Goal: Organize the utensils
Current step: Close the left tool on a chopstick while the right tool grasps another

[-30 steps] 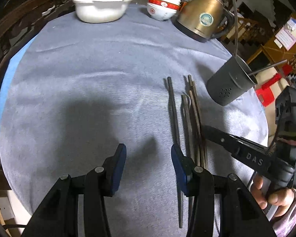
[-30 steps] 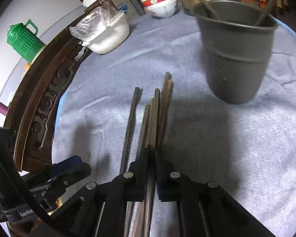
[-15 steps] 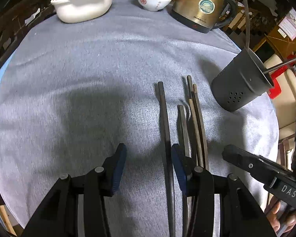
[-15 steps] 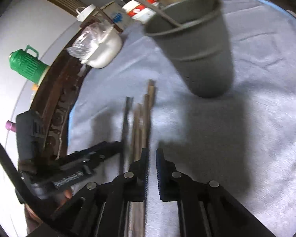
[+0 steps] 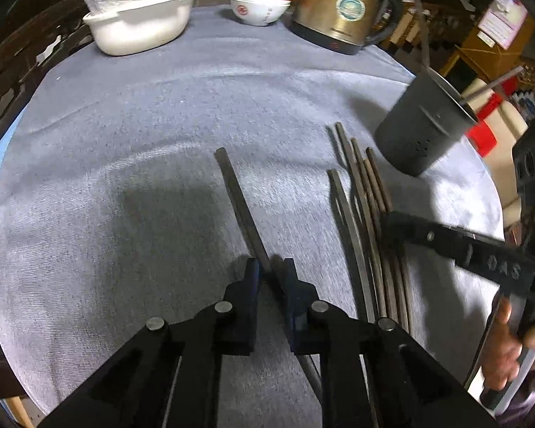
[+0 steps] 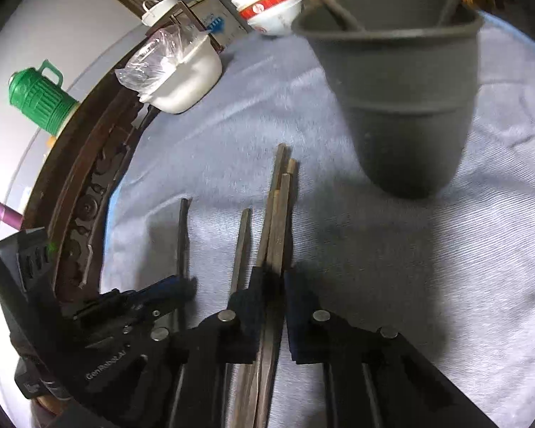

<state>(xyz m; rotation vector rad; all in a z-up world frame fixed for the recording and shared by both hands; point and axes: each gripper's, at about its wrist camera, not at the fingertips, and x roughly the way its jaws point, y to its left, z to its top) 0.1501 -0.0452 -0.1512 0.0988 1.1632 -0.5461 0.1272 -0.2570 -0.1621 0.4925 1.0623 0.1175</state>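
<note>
Dark grey chopsticks (image 5: 353, 214) lie on pale blue-grey cloth (image 5: 160, 125); holder (image 5: 422, 128) charcoal, kettle (image 5: 342, 3) gold, bowls (image 5: 260, 0) white with red bands.

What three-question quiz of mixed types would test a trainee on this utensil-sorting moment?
1. True or false: the left gripper has a single dark chopstick between its jaws.
2. Multiple choice: the bundle of chopsticks at the right gripper lies (A) inside the holder, (B) on the grey tablecloth, (C) on the white dish.
3. Fill in: the grey utensil holder already has utensils in it and stands ____ on the table.

Key: 1 true, the jaws are closing on that chopstick. 2 B, the bundle lies flat on the cloth, short of the holder. 3 upright.
</note>
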